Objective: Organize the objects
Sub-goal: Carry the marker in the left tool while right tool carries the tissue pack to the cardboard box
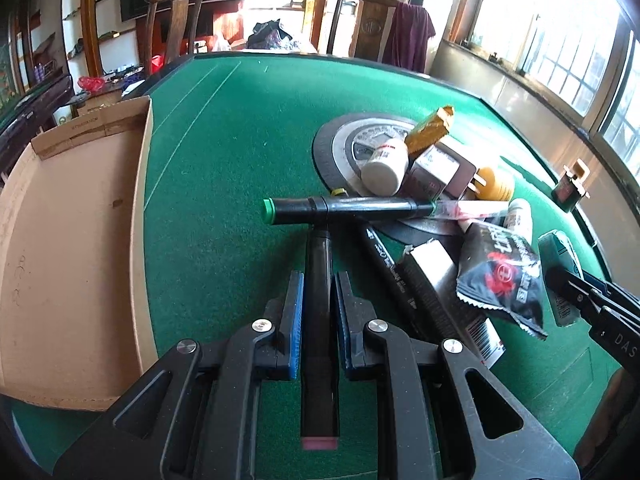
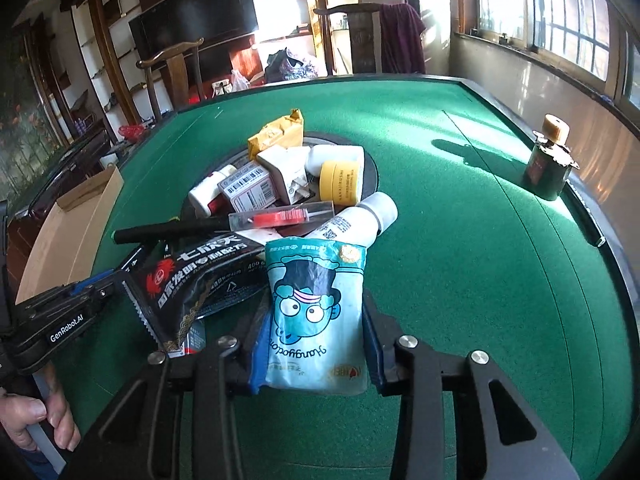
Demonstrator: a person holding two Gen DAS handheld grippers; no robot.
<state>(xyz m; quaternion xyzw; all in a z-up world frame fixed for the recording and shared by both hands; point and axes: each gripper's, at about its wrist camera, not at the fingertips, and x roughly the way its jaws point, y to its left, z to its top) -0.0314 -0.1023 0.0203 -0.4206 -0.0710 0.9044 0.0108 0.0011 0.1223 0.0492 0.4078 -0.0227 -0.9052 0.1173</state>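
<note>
While the left gripper [image 1: 318, 312] pinches a smooth black marker [image 1: 319, 312] lengthwise between its blue ribbed pads, lift straight up so its tip clears the green-capped marker [image 1: 344, 209] lying crosswise just ahead, then swing left to the cardboard box [image 1: 72, 248]. The right gripper [image 2: 316, 344] clamps a crinkly blue cartoon pouch [image 2: 316, 316] near the felt.

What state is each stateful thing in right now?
Left gripper: shut on the black marker.
Right gripper: shut on the light-blue cartoon pouch.
Black marker with green cap: capped, lying flat.
Brown cardboard box: open.
Dark green bottle: upright, stoppered.
</note>
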